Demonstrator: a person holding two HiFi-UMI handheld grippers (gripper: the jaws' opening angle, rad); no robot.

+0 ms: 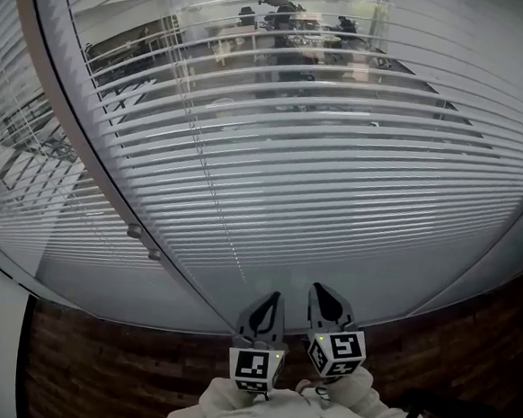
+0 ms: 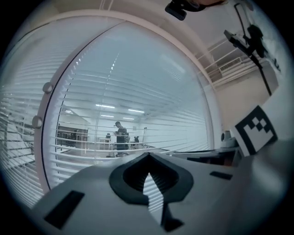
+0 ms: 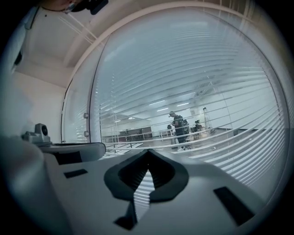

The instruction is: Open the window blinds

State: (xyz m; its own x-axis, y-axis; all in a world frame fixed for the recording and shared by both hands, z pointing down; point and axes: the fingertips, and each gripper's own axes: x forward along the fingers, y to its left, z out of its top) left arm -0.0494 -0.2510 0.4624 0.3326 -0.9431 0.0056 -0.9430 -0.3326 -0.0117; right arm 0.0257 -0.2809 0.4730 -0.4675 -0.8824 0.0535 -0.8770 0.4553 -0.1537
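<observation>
The window blinds (image 1: 320,154) hang behind a glass pane, their white horizontal slats tilted so that the room beyond shows between them. A thin cord (image 1: 211,182) runs down the blinds and ends just left of my grippers. My left gripper (image 1: 275,298) and right gripper (image 1: 320,290) sit side by side at the bottom centre, both pointing at the glass. In the left gripper view the left gripper (image 2: 148,157) has its jaws together with nothing between them. The right gripper view shows the right gripper (image 3: 148,152) shut and empty too.
A pale window frame post (image 1: 46,78) with two round knobs (image 1: 134,230) stands at the left. Dark wood flooring (image 1: 140,374) lies below the pane. Beyond the glass are desks and a standing person (image 2: 121,137). The person's light sleeves (image 1: 272,416) show at the bottom.
</observation>
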